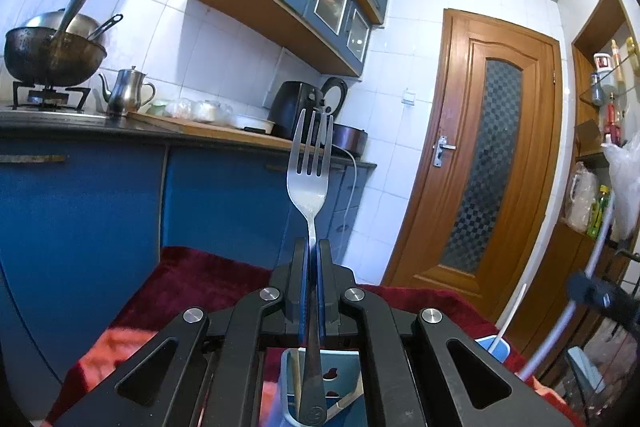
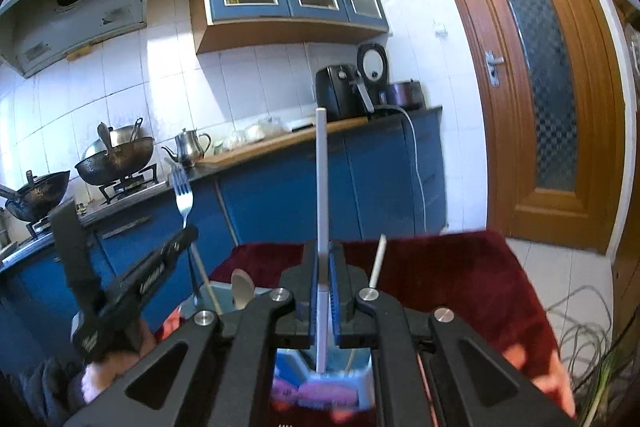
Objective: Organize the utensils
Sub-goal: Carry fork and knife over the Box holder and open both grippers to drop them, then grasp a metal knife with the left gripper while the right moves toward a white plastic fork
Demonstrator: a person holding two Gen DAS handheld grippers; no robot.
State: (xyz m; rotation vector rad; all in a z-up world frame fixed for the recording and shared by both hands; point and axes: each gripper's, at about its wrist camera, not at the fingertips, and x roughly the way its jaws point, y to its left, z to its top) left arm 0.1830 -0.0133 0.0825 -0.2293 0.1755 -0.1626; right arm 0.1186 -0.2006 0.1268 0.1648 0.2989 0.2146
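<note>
My left gripper (image 1: 312, 247) is shut on a steel fork (image 1: 310, 163), held upright with tines up; its handle end hangs over a light blue utensil holder (image 1: 340, 379). It also shows in the right wrist view (image 2: 182, 197) at the left. My right gripper (image 2: 322, 251) is shut on a white chopstick (image 2: 322, 179), held upright over a blue holder (image 2: 360, 379). A second white chopstick (image 2: 378, 261), a wooden spoon (image 2: 242, 287) and a thin stick (image 2: 206, 279) stand in holders below.
A dark red cloth (image 2: 460, 275) covers the table. Behind it are blue kitchen cabinets (image 1: 224, 195), a counter with woks (image 1: 48, 55), a kettle (image 1: 126, 93) and an air fryer (image 2: 338, 97). A wooden door (image 1: 480, 155) is at the right.
</note>
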